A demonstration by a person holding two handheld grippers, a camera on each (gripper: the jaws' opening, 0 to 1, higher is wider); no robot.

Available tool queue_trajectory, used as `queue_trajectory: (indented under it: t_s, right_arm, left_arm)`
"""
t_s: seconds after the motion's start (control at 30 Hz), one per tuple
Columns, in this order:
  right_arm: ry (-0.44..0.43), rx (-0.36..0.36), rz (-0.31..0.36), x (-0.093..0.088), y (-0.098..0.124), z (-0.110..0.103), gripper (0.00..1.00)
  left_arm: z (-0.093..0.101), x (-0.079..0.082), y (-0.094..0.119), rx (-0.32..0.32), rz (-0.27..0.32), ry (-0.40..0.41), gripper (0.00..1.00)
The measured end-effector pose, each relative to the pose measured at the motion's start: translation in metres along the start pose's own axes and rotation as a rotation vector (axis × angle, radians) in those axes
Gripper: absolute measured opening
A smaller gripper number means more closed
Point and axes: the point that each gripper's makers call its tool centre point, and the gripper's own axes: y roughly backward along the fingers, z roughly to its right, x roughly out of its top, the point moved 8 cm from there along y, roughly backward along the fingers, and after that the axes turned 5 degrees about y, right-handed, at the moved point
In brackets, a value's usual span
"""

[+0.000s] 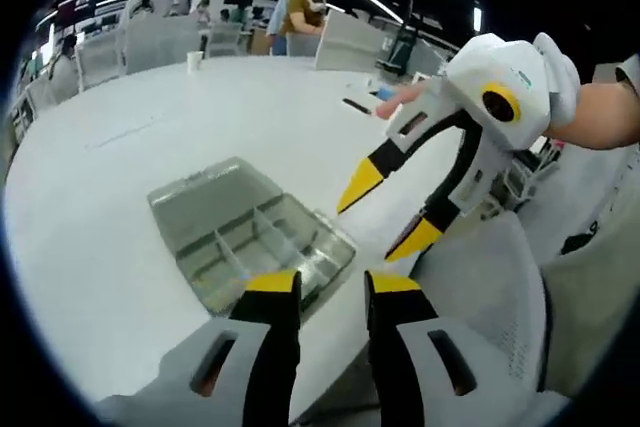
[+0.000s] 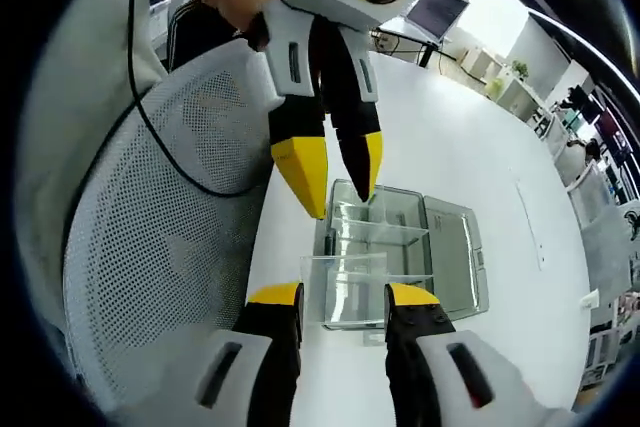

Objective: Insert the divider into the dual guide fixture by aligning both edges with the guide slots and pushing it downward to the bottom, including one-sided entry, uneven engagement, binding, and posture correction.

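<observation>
A: Where's the divider?
B: Can't single it out. Clear fixture (image 1: 250,237) sits near the surface's (image 1: 150,117) edge. Both tongs (image 1: 330,297) (image 2: 342,307) gape empty.
A: Probably thin, slippery plastic; pinch its top edge.

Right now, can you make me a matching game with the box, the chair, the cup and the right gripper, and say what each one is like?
Things:
1. box
2. chair
3. cup
4. right gripper

What it is like:
A. white mesh
B. see-through, with compartments inside
C. open, held up in the air
D. small and white, standing far off on the table

Pairs: 1-B, 2-A, 3-D, 4-C
</observation>
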Motion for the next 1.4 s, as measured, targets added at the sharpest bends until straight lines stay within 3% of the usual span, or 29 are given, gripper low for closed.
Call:
queue_trajectory:
  t_s: [0.8, 1.4]
  right_arm:
    - [0.021, -0.037, 0.045, 0.025, -0.004, -0.001, 0.28]
    - [0.017, -0.034, 0.047, 0.028, -0.010, -0.003, 0.28]
  left_arm:
    - [0.003, -0.003, 0.002, -0.053, 0.015, 0.215, 0.07]
    - [0.002, -0.007, 0.000, -0.067, 0.019, 0.342, 0.01]
